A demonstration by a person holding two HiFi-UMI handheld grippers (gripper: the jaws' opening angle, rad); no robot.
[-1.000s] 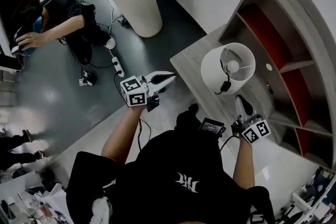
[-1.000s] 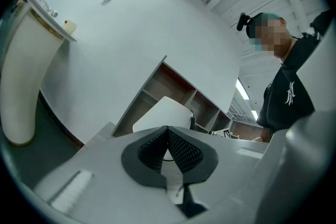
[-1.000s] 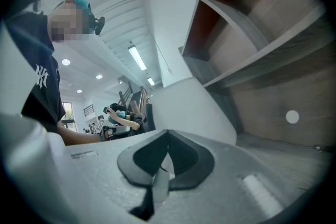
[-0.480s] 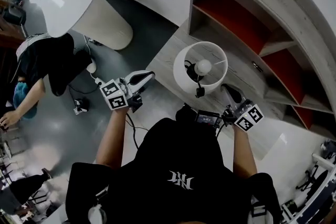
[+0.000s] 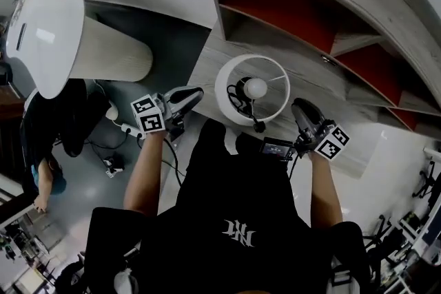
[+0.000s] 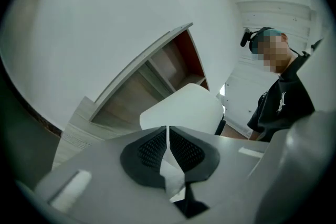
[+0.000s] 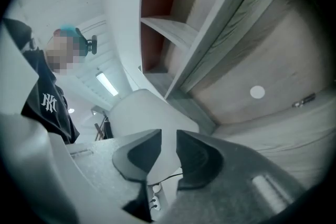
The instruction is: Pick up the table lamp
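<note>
The table lamp (image 5: 234, 101), with a white drum shade and a bare bulb (image 5: 255, 87), stands on the pale wooden table (image 5: 207, 60); a black cord with a switch (image 5: 257, 124) hangs at its near side. My left gripper (image 5: 197, 92) is level just left of the shade, its jaws opening with only a thin slit and nothing between them. The right gripper (image 5: 297, 107) is to the shade's right, jaws opening with a clear gap, empty. The shade (image 6: 184, 108) fills the space beyond the left gripper (image 6: 168, 132). Ahead of the right gripper (image 7: 169, 137) is the shade (image 7: 140, 110) again.
A wooden shelf unit with red back panels (image 5: 289, 7) rises behind the lamp. A white round pedestal table (image 5: 41, 24) stands at the left. On the grey floor lies a power strip (image 5: 114, 111), beside a seated person in black (image 5: 55, 141).
The lamp has shifted toward the middle of the head view. Both grippers have come in closer to the shade, one on each side of it.
</note>
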